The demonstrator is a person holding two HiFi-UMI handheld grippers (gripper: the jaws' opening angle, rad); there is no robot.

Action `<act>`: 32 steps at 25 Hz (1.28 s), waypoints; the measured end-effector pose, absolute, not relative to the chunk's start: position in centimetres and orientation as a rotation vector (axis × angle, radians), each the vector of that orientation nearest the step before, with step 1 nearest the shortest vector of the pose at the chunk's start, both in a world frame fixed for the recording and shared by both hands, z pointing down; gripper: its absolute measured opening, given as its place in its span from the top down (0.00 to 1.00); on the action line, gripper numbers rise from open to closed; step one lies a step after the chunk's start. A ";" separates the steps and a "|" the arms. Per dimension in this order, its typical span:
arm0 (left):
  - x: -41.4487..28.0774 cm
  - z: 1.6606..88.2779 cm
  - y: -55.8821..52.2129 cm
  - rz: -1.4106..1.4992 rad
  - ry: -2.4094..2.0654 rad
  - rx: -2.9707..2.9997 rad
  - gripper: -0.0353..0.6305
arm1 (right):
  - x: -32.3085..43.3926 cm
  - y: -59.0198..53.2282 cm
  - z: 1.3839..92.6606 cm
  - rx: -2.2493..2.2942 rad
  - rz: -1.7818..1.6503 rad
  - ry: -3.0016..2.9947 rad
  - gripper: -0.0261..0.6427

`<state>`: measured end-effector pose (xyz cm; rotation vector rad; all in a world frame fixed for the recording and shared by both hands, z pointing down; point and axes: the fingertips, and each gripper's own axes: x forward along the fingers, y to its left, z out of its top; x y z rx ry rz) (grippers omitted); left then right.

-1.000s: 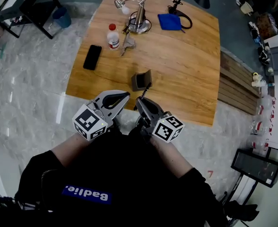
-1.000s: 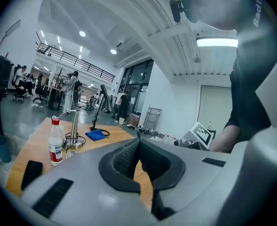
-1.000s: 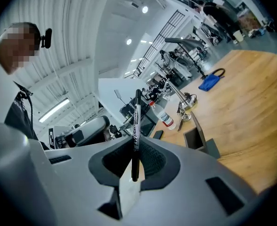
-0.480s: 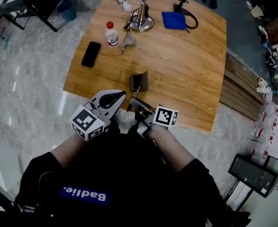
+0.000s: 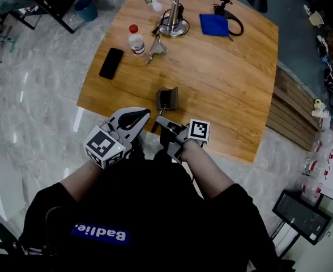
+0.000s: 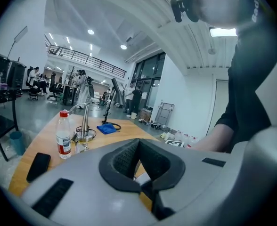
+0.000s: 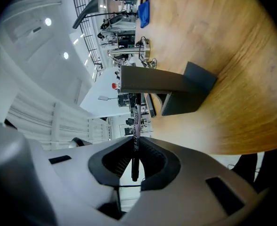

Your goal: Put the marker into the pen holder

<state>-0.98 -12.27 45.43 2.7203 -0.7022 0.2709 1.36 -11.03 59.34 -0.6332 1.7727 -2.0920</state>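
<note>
At the near edge of the table (image 5: pixel 229 78), the left gripper (image 5: pixel 147 115) is clenched on nothing. Just beside it at 3 o'clock, the right gripper (image 5: pixel 157 120) grasps the marker (image 7: pixel 135 126), whose far end reaches the pen holder (image 5: pixel 168 98) at 12 o'clock. Farther off, at 11 o'clock, are a phone (image 5: pixel 111 63) and a bottle (image 5: pixel 136 41).

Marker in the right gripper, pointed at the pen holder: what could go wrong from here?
The right gripper pinches the marker near its back end, most of it sticking out ahead; if the tip catches the pen holder's rim, it may swivel or slip. The pen holder stands near the table's near edge, and the left gripper, shut and empty, is not bracing it, so a push could slide or tip it.
</note>
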 end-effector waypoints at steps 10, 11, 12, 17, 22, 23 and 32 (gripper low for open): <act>-0.2 45.3 -14.4 0.278 -0.715 2.723 0.94 | 1.1 -12.1 60.4 -0.552 -2.216 1.609 0.90; -0.1 45.3 -14.6 0.279 -0.714 2.721 0.93 | 1.1 -12.1 60.7 -0.551 -2.231 1.595 0.90; 0.0 45.4 -14.8 0.280 -0.713 2.720 0.94 | 1.1 -12.1 60.9 -0.547 -2.249 1.579 0.90; 0.0 45.3 -15.7 0.285 -0.724 2.715 0.94 | 1.1 -11.8 61.8 -0.513 -2.321 1.496 0.89; -0.3 45.6 -16.3 0.295 -0.747 2.700 0.94 | 0.9 -12.4 61.8 -0.445 -2.341 1.430 0.89; -0.3 45.6 -16.4 0.298 -0.751 2.697 0.94 | 1.0 -12.5 61.8 -0.437 -2.344 1.414 0.89; -0.8 45.9 -16.3 0.302 -0.765 2.687 0.94 | 1.9 -13.7 61.9 -0.438 -2.301 1.345 0.89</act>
